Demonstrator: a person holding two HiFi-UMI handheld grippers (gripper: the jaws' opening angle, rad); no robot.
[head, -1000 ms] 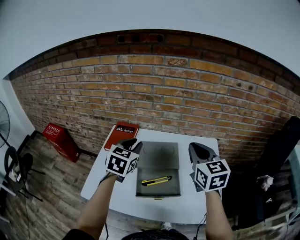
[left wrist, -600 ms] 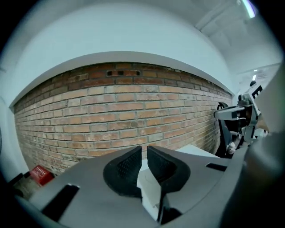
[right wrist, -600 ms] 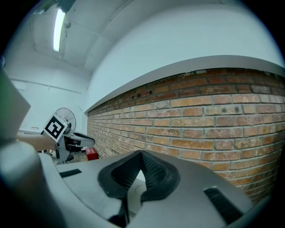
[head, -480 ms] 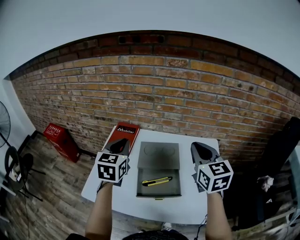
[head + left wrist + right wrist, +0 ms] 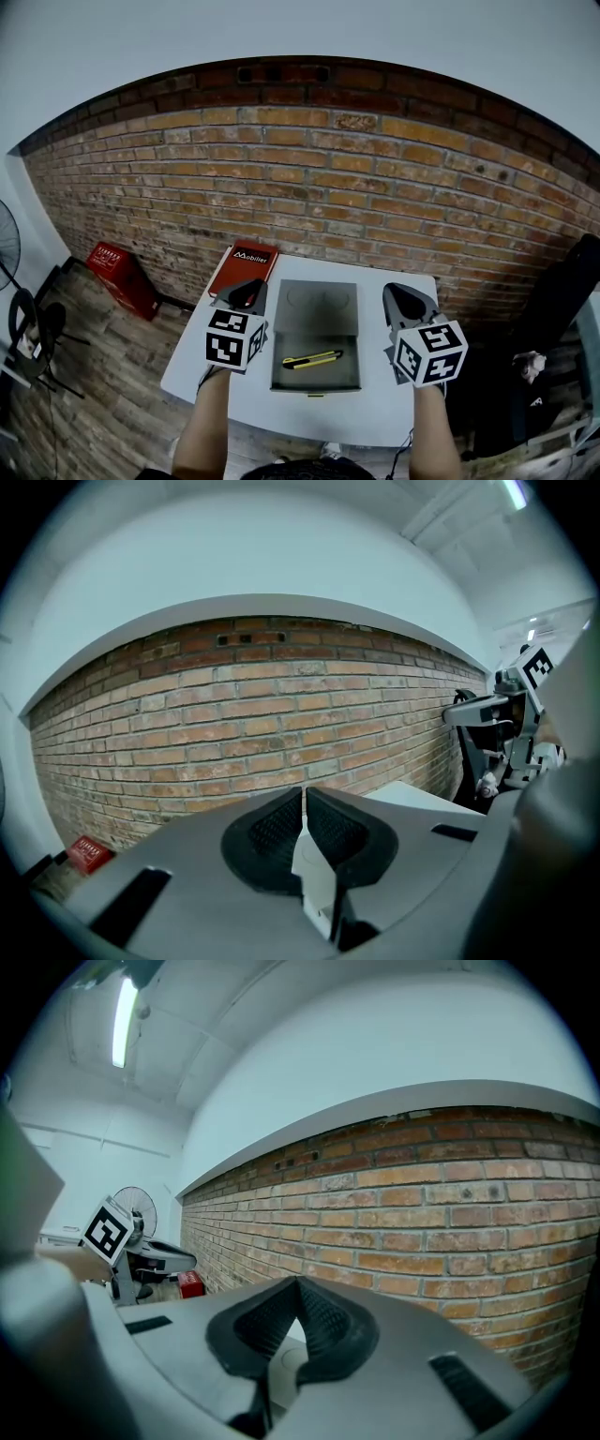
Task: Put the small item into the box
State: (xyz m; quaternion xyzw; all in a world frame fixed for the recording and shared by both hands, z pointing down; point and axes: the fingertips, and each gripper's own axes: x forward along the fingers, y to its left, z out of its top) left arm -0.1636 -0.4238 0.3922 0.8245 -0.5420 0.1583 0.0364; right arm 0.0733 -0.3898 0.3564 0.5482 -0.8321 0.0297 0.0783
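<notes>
Your left gripper and right gripper: jaws pressed together, nothing held, flanking the box. Yellow knife lies inside.

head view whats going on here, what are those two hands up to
A person holds the left tongs and right tongs above a white table, one on each side of an open grey box. Both tongs are shut and empty. A yellow knife already lies in the box, so the task looks done. A red book lies at the table's far left corner.
</notes>
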